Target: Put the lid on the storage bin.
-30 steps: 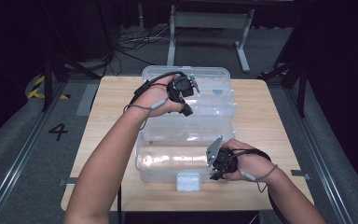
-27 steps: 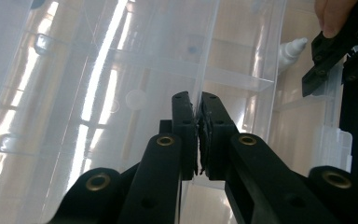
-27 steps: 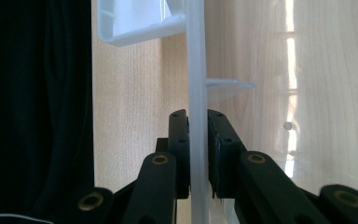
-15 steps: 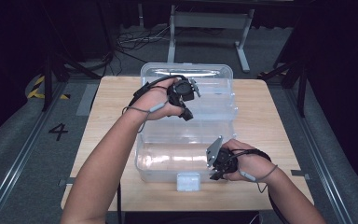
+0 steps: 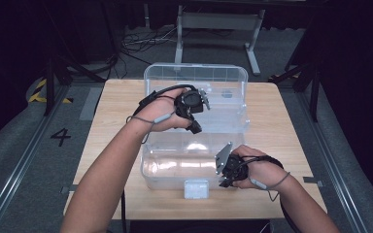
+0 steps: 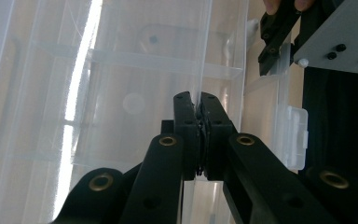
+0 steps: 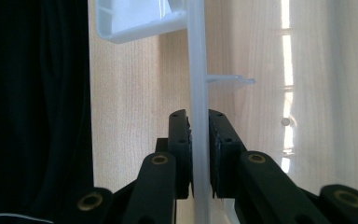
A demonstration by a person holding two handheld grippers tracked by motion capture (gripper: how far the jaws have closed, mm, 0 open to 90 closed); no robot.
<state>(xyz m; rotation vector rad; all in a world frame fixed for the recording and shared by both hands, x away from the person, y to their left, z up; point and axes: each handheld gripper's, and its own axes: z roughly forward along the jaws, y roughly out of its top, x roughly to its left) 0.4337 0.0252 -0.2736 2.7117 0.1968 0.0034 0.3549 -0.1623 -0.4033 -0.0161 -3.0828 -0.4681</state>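
A clear plastic box (image 5: 194, 162) lies open in two halves on the wooden table (image 5: 272, 126). Its far half (image 5: 223, 97) stands taller, and the near half carries a white latch (image 5: 195, 188) at its front. My left gripper (image 5: 194, 126) reaches over the far half and is shut on a thin clear wall (image 6: 205, 56), its jaws (image 6: 198, 100) pinching the edge. My right gripper (image 5: 222, 182) is shut on the near half's rim (image 7: 196, 70) at the front right, close to the latch (image 7: 135, 18). The right gripper (image 6: 272, 42) also appears in the left gripper view.
A metal stand (image 5: 216, 22) and cables (image 5: 141, 41) sit on the floor beyond the table. A floor rail (image 5: 24, 160) runs along the left, with a painted 4 (image 5: 60, 137) beside it. Bare tabletop lies on both sides of the box.
My left gripper has moved a little toward the near side with the clear wall in it, and the far half has shifted slightly. The right gripper has stayed put.
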